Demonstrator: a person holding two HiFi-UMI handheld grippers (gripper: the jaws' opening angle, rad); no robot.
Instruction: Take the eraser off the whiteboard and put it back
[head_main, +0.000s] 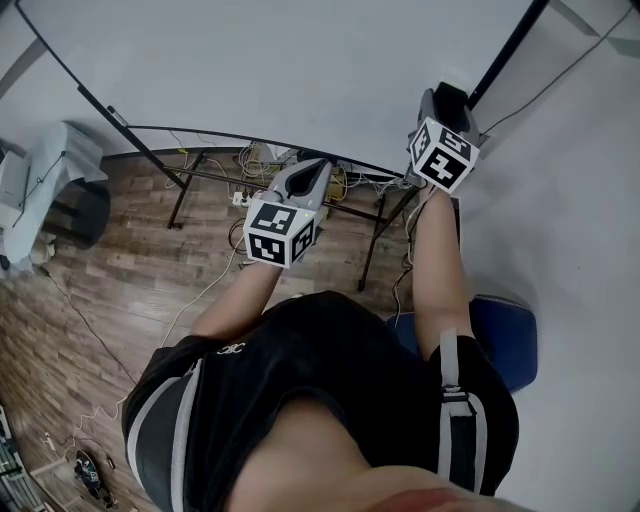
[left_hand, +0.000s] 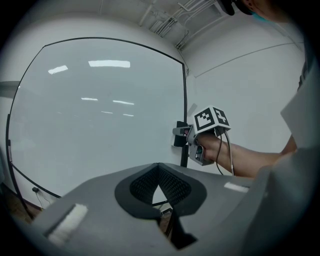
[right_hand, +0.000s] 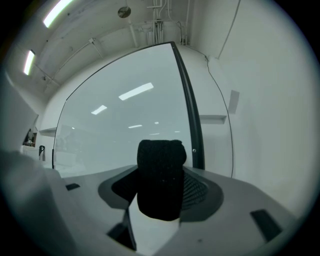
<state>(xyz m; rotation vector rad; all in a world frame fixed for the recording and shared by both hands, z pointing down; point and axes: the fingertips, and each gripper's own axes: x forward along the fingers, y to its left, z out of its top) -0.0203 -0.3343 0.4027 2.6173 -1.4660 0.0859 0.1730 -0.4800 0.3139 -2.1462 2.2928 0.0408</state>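
The right claw (right_hand: 161, 172) grasps the eraser (right_hand: 159, 192) by the whiteboard (right_hand: 115, 130), the left claw (left_hand: 159, 172) is clenched empty; putting it back likely remains

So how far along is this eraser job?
Done: the right gripper has its jaws on the black fuzzy eraser block by the glossy whiteboard, near its black right frame. In hand: lifting it away, though I can't tell whether it's off the board. Left: putting it back, letting go. The left gripper is idle, jaws together.
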